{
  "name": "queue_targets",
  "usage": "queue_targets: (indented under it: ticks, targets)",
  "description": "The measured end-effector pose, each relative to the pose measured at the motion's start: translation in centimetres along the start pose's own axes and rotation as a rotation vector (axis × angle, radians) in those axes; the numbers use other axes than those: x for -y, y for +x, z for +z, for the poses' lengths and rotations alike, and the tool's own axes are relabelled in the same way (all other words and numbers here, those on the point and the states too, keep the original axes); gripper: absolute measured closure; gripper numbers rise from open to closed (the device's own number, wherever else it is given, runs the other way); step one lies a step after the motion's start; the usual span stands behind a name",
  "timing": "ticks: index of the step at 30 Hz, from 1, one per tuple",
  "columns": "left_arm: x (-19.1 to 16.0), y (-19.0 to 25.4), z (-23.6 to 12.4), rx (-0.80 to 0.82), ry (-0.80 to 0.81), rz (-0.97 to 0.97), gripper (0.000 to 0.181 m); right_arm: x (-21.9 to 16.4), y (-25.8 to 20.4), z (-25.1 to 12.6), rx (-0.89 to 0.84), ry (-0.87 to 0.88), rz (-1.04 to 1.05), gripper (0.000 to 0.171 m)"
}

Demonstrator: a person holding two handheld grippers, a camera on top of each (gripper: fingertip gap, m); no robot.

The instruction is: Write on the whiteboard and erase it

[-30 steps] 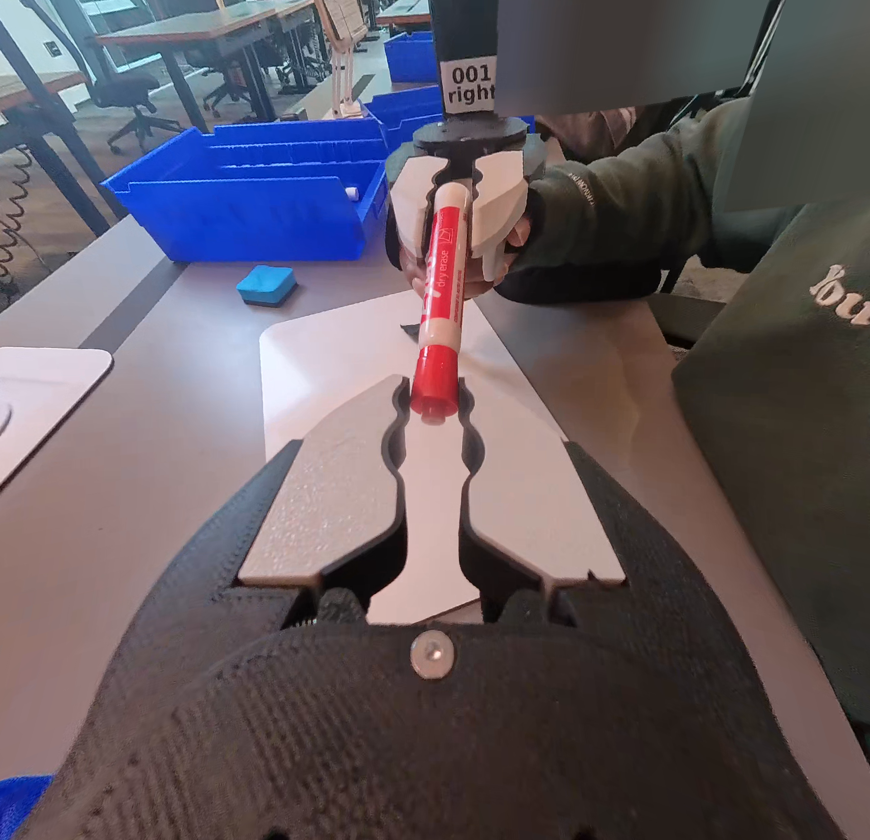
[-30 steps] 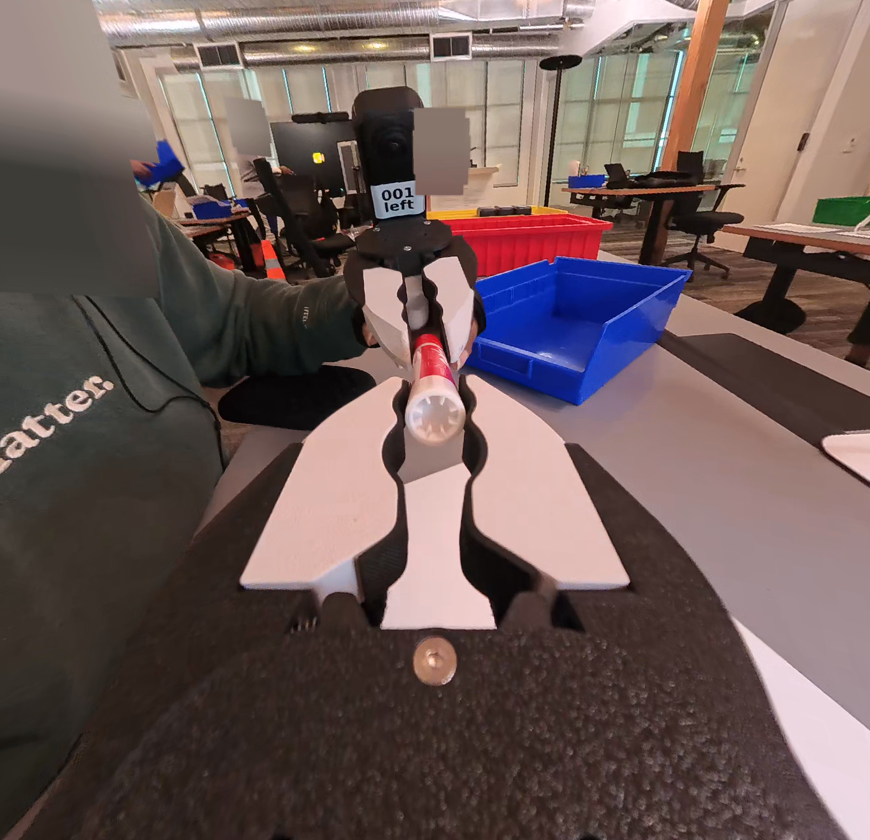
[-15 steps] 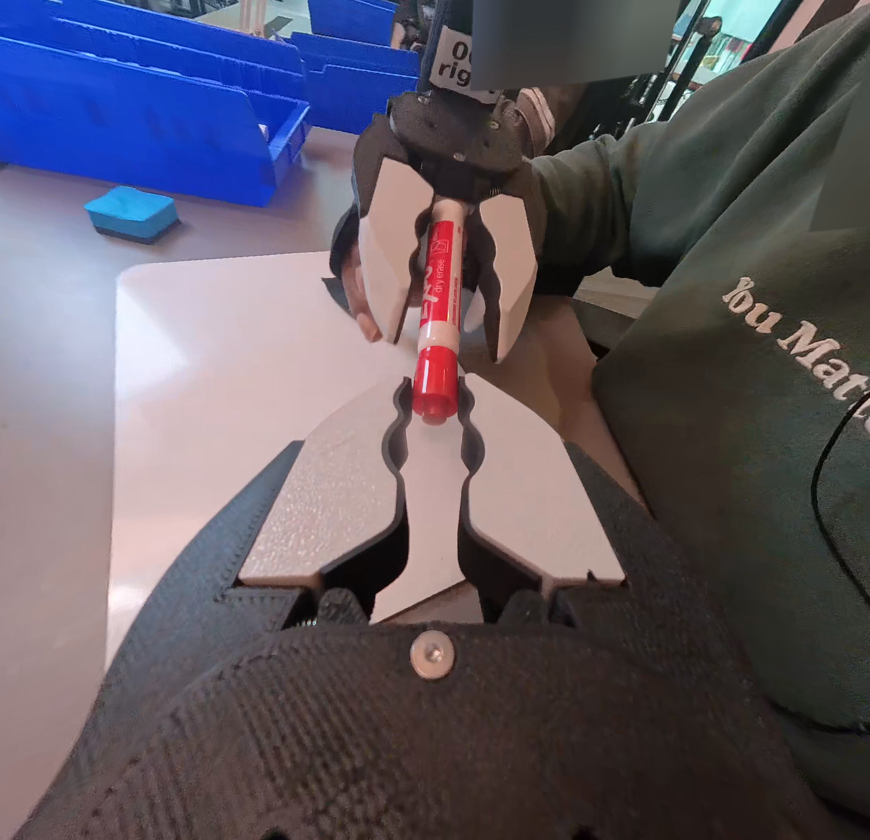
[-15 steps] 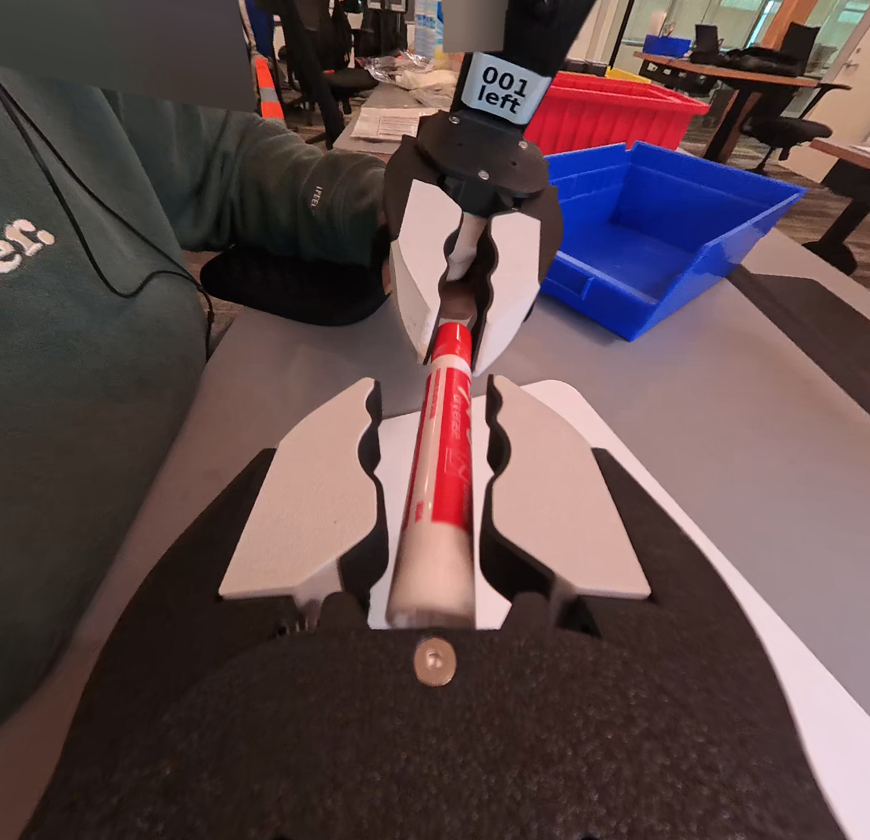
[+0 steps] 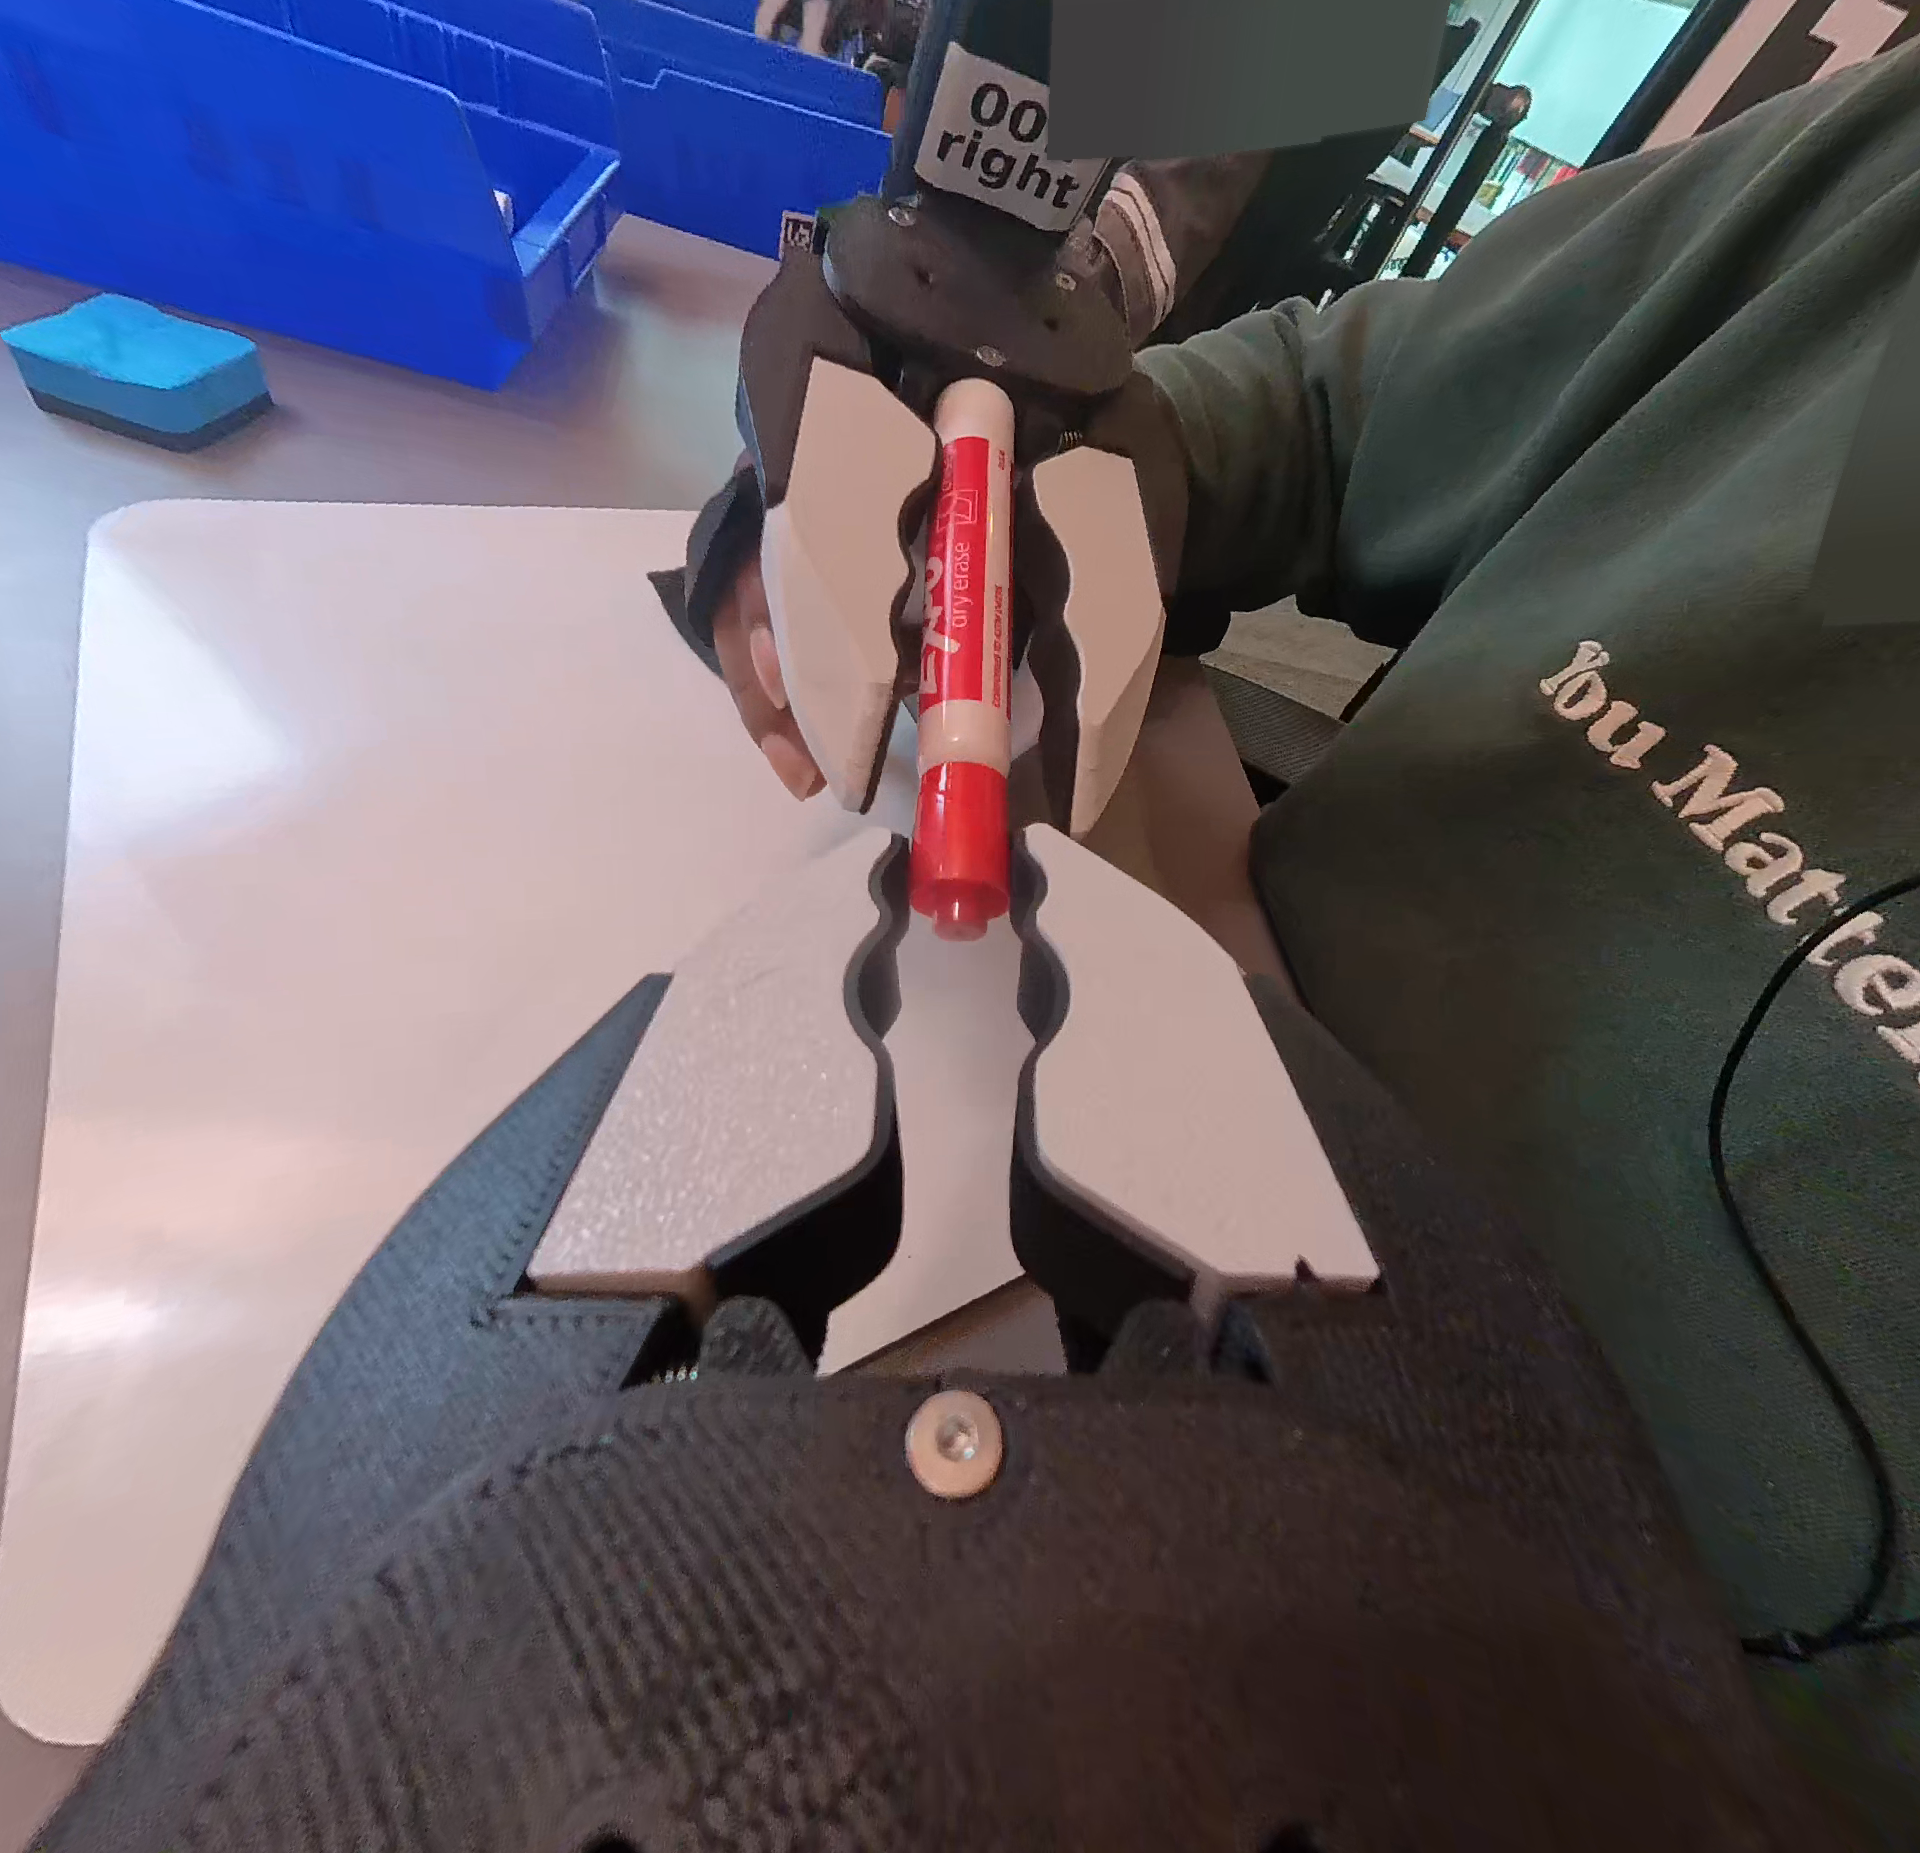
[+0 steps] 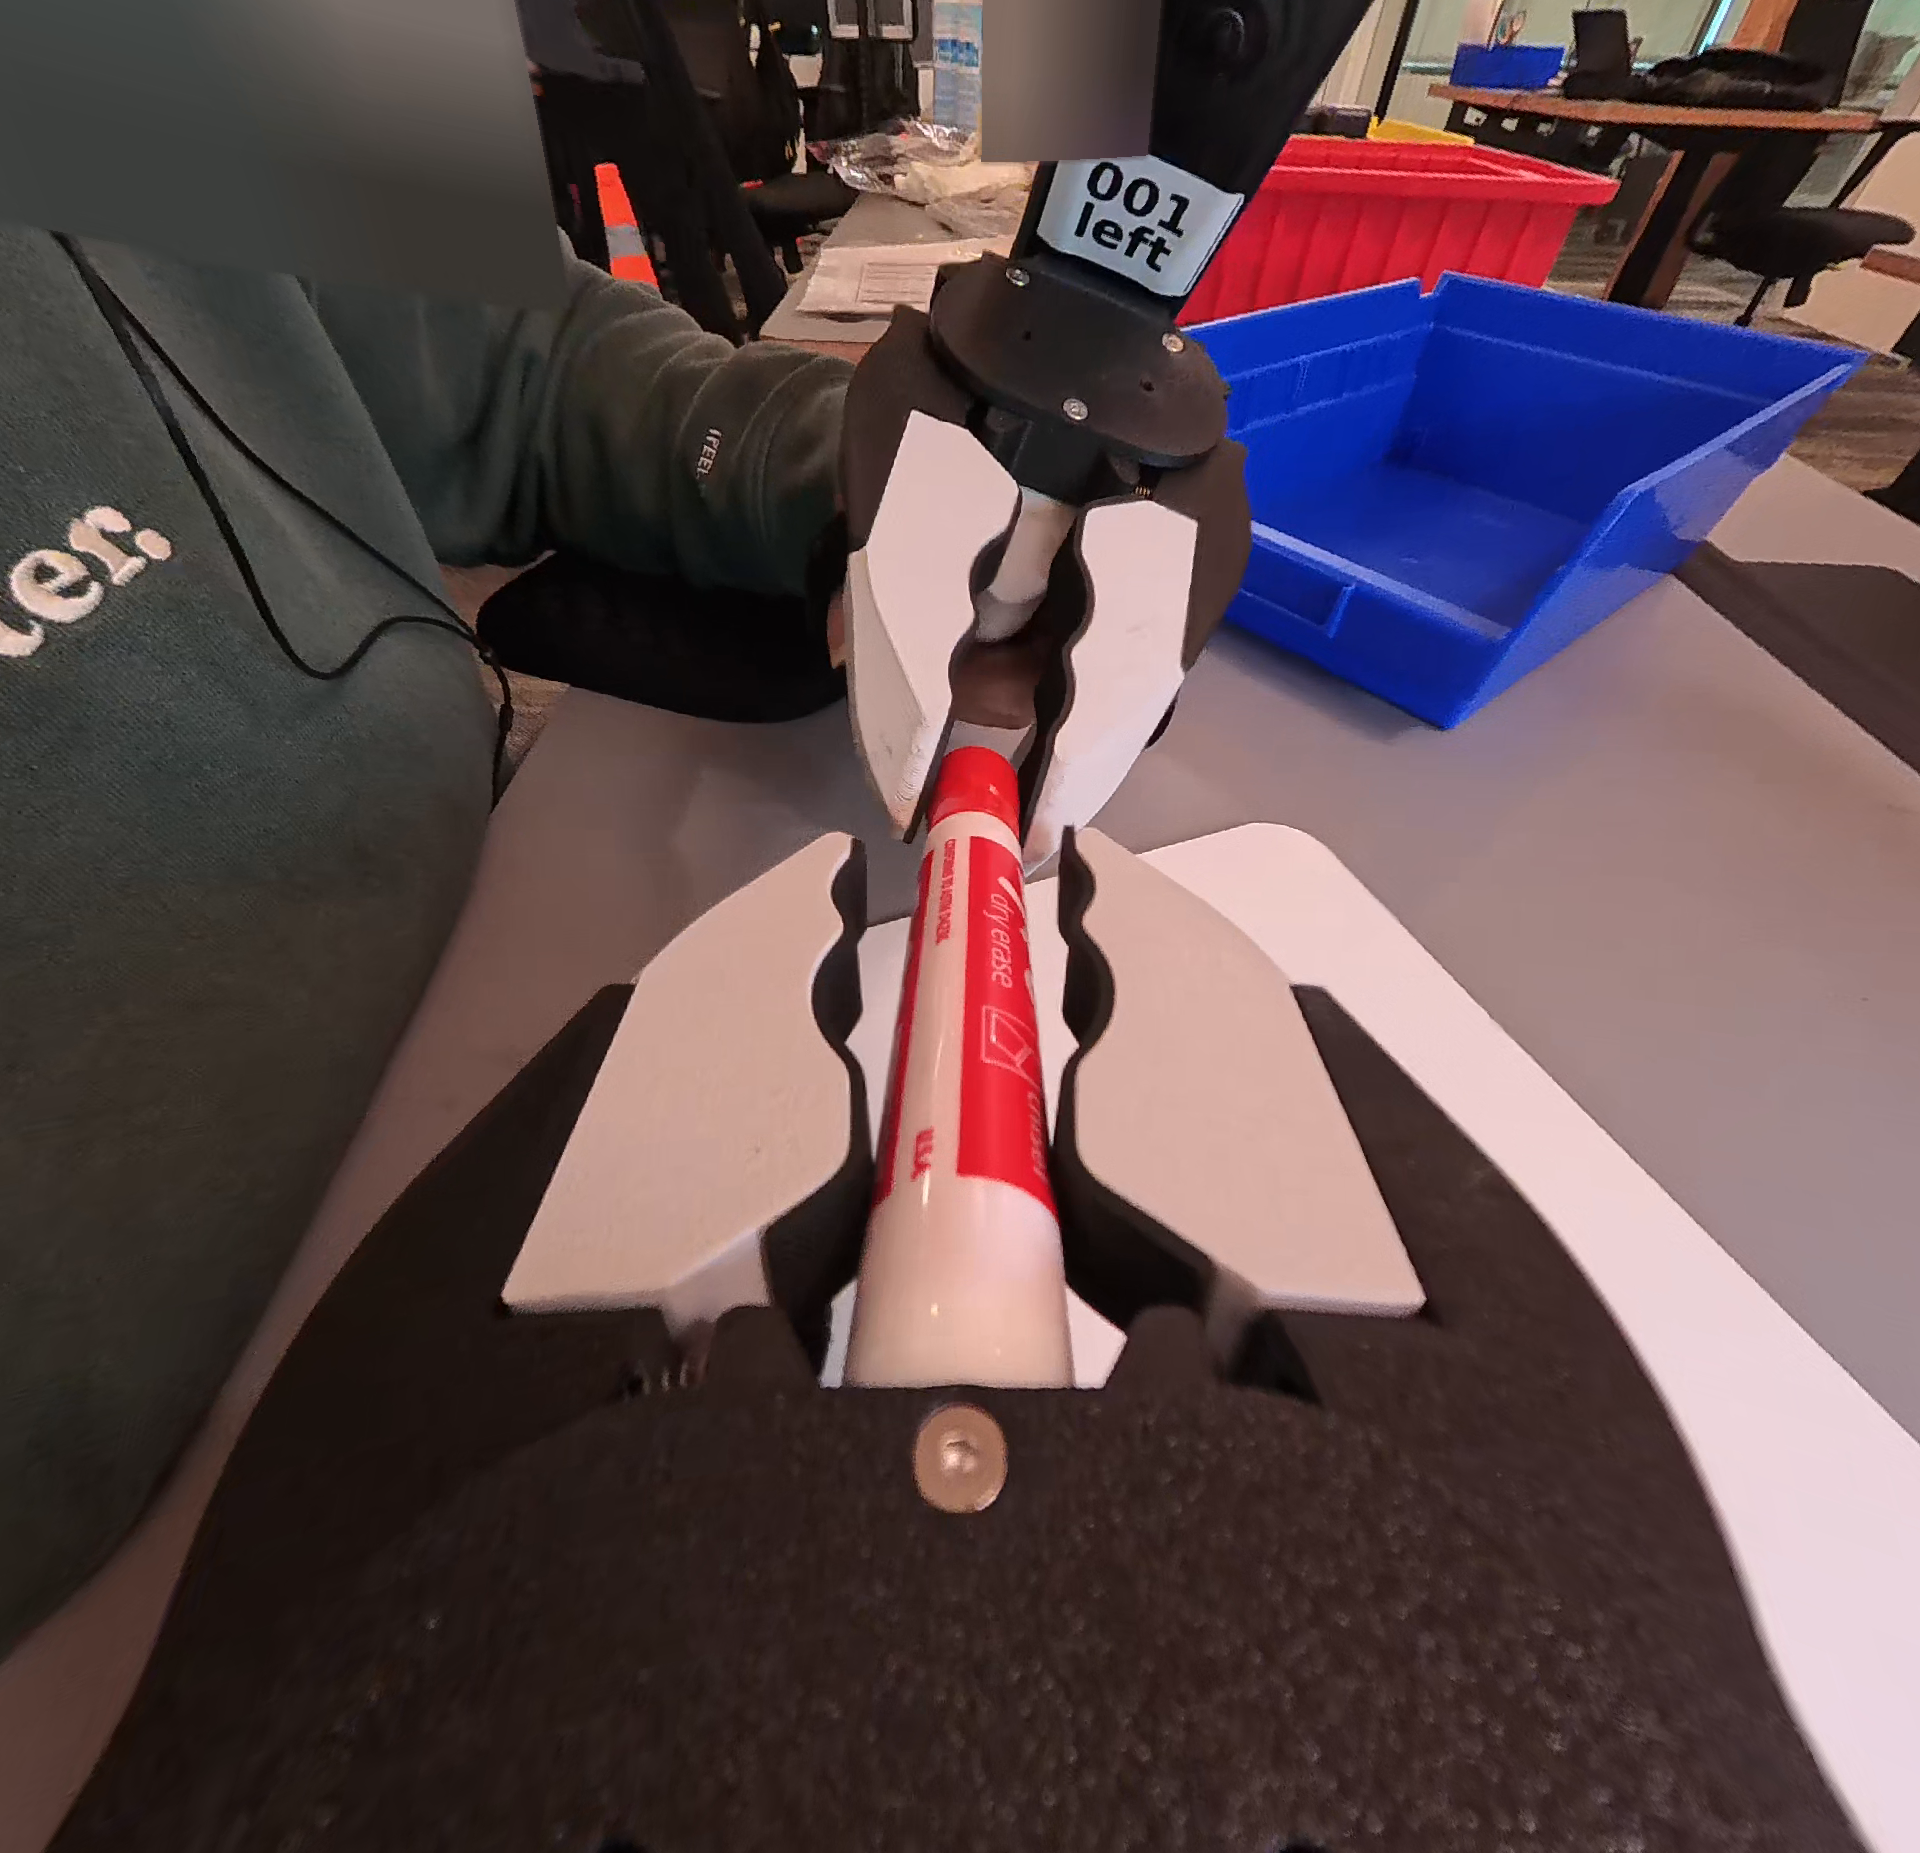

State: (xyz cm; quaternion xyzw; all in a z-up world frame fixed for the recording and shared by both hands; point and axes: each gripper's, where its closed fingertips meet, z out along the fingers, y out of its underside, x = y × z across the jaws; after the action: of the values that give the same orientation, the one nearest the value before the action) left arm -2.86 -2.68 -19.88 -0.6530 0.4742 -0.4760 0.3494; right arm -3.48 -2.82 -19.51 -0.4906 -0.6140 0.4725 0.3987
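A red-capped dry-erase marker (image 5: 961,598) spans between my two grippers above the white whiteboard (image 5: 364,868). My left gripper (image 5: 961,853) is shut on the marker's red cap at its fingertips. In the right wrist view the marker's barrel (image 6: 966,1076) lies deep between the fingers of my right gripper (image 6: 961,847), its white end against the palm. Those jaws stand slightly wider than the barrel, with a sliver of gap on the left side. The left gripper (image 6: 982,816) faces it, pinching the cap. A blue eraser (image 5: 135,369) lies on the table beyond the board.
Blue bins (image 5: 312,193) stand behind the eraser. Another blue bin (image 6: 1507,515) and a red bin (image 6: 1403,214) stand on the grey table (image 6: 1558,868). The person's green sweatshirt (image 5: 1558,868) is close beside both grippers.
One second ago my right gripper pinched the marker's white end at its fingertips. It opened and slid forward along the barrel, and its jaws have since narrowed. My left gripper kept hold of the cap.
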Motion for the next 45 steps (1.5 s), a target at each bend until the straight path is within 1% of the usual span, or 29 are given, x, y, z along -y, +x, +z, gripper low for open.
queue_targets:
  ticks: [8,11,15,25,31,32,33,34,35,37,38,40,42,45]
  targets:
    - [-0.5,0.2,0.1,-0.014,-0.026,-0.04,0.163,-0.7,-0.1,0.2,0.02,-0.01,0.032,0.138]
    - [-0.2,0.0,0.0,-0.021,0.001,-0.05,0.163,-0.6,0.2,0.1,0.0,-0.015,0.039,0.139]
    - [0.1,-0.2,0.2,-0.054,0.054,-0.088,0.162,0.2,0.4,-0.2,-0.007,0.027,0.069,0.14]
    - [1.3,-0.1,-0.1,-0.122,0.151,-0.201,0.162,1.3,0.7,-0.8,0.029,0.075,0.124,0.14]
    - [1.9,-0.4,-0.3,-0.113,0.182,-0.216,0.162,1.7,1.3,-1.3,0.029,0.1,0.151,0.14]
    - [1.9,-0.8,-0.9,-0.095,0.192,-0.211,0.163,2.6,2.1,-2.8,0.007,0.167,0.176,0.141]
    - [1.9,-2.3,-2.8,-0.021,0.234,-0.227,0.163,3.6,3.5,-5.2,-0.03,0.245,0.206,0.141]
    - [1.8,-3.6,-5.1,0.026,0.292,-0.252,0.164,3.6,4.4,-6.9,-0.083,0.251,0.194,0.14]
    - [1.3,-4.0,-6.0,0.076,0.274,-0.221,0.163,3.0,4.5,-7.0,-0.115,0.225,0.166,0.139]
    - [0.9,-3.4,-4.9,0.129,0.178,-0.09,0.162,2.2,3.9,-5.4,-0.098,0.162,0.139,0.138]
    - [1.0,-3.8,-4.7,0.175,0.152,-0.062,0.162,2.0,4.2,-5.1,-0.113,0.126,0.118,0.138]
    - [1.1,-4.8,-5.7,0.251,0.137,-0.053,0.162,2.0,5.3,-5.7,-0.138,0.112,0.138,0.138]
    - [0.9,-5.1,-6.4,0.319,0.122,-0.037,0.163,0.9,6.1,-6.0,-0.185,0.058,0.137,0.138]
    - [-0.2,-4.4,-5.7,0.382,0.052,0.012,0.162,-0.4,6.0,-5.7,-0.206,-0.014,0.14,0.137]
